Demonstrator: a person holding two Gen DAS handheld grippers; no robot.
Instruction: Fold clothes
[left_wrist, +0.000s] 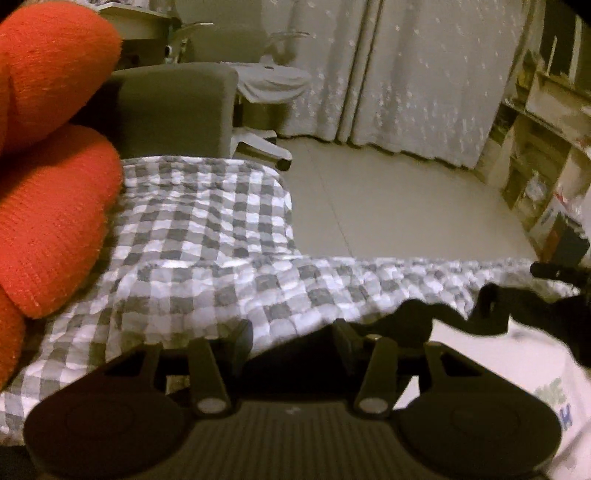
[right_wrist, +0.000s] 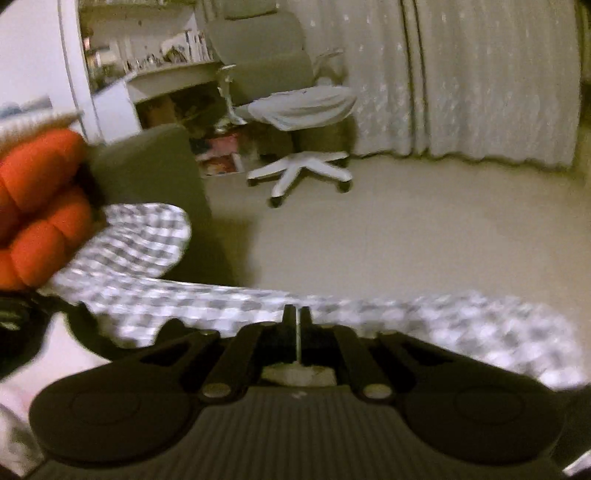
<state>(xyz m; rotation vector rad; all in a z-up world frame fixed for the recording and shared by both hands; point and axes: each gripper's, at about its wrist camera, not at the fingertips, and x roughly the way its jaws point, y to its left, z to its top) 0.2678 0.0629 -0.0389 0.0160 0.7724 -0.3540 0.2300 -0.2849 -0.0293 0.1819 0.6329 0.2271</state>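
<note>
Each hand-held gripper (left_wrist: 293, 332) (right_wrist: 295, 317) is matte black, with a ribbed grey body between two round housings and pale rivets on slanted linkage bars. The person's knitted glove (left_wrist: 51, 155) (right_wrist: 40, 206) is bright orange.

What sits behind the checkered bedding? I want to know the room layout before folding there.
Behind the checkered bedding stands a grey padded board, then an office chair draped with pale cloth, and curtains. The chair's lower part is hidden in the left view.
</note>
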